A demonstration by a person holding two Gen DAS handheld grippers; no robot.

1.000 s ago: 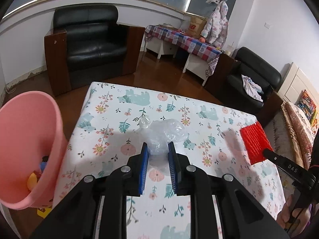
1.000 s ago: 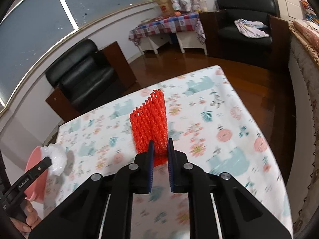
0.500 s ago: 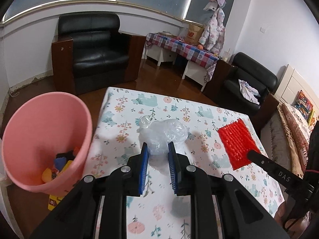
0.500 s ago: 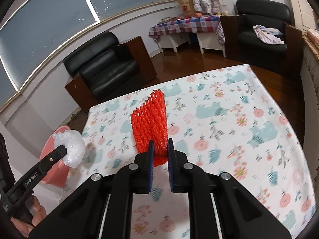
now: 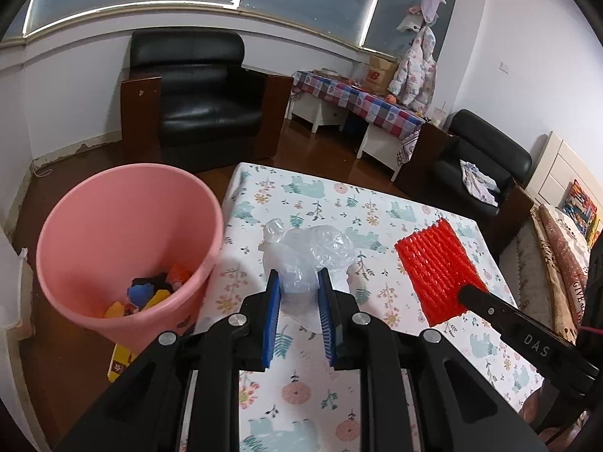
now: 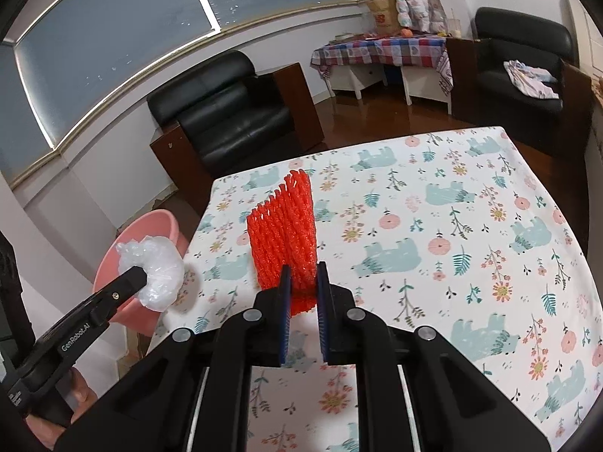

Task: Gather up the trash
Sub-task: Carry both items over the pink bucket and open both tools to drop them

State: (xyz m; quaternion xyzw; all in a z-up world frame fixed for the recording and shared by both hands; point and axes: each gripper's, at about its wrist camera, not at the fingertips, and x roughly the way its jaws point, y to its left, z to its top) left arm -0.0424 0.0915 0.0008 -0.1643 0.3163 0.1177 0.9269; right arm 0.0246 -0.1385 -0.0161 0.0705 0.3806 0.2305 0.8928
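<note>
Crumpled clear plastic wrap (image 5: 309, 256) sits pinched between the blue pads of the left claw (image 5: 298, 293), held in the air above the near left part of a table (image 5: 433, 339) covered in a cloth printed with bears and flowers. Just to the left of that claw, beside the table's edge, stands a pink bucket (image 5: 124, 226) with its mouth tipped toward the camera; scraps in orange, blue, yellow and black lie at its bottom. The right claw (image 6: 303, 293) is clenched on the lower end of a red foam net sleeve (image 6: 282, 233), which stands upright from the pads above the tablecloth. From the left wrist view, the same red sleeve (image 5: 437, 263) appears to the right, gripped at its near end by the other claw's black fingers. From the right wrist view, the plastic wrap (image 6: 158, 267) hangs at the tip of the left claw (image 6: 132, 282) in front of the bucket's rim (image 6: 150, 222), with part of a person's hand (image 6: 75, 388) on the handle below. Behind the table, a black armchair (image 5: 192, 94) stands under a long window, and a low bench with a chequered cover (image 5: 358, 98) lines the far wall.
</note>
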